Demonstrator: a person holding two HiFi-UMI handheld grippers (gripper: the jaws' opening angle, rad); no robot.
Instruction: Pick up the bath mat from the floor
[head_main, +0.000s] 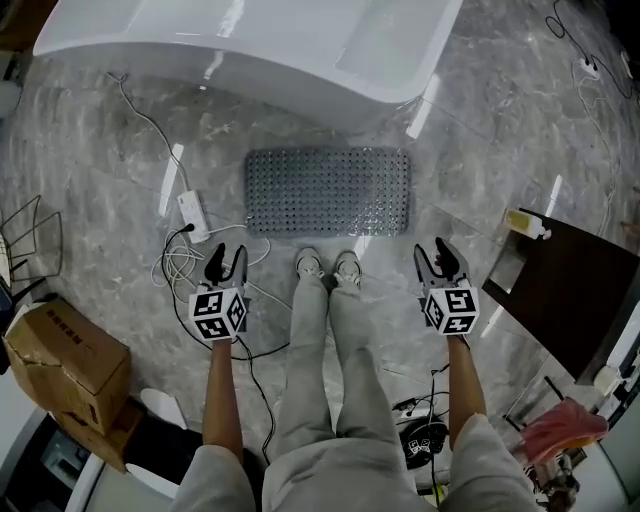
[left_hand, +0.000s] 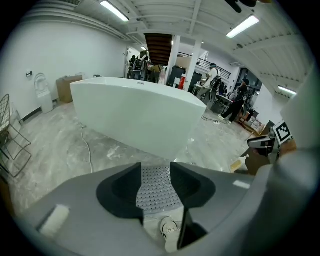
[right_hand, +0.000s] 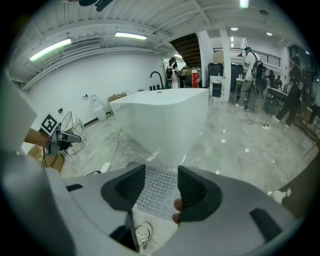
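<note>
The print on the cardboard box (head_main: 65, 362) beside your left arm is too small to read. Each gripper carries a cube with black and white square markers. Your left gripper (head_main: 227, 260) has its jaws partly apart and holds nothing. Your right gripper (head_main: 437, 256) is also partly open and empty, well apart from the left one. The bath mat (head_main: 328, 192) lies flat on the floor (head_main: 480, 150), between your shoes (head_main: 327, 267) and the bathtub (head_main: 250, 40).

A glossy grey marble floor (head_main: 90, 140) carries a white freestanding bathtub (head_main: 250, 40). A cardboard box (head_main: 65, 365) and a wire rack (head_main: 25, 235) stand at the left, a dark table (head_main: 565, 290) at the right. Strip lights (left_hand: 114, 10) run along the ceiling above white walls (left_hand: 45, 55)
</note>
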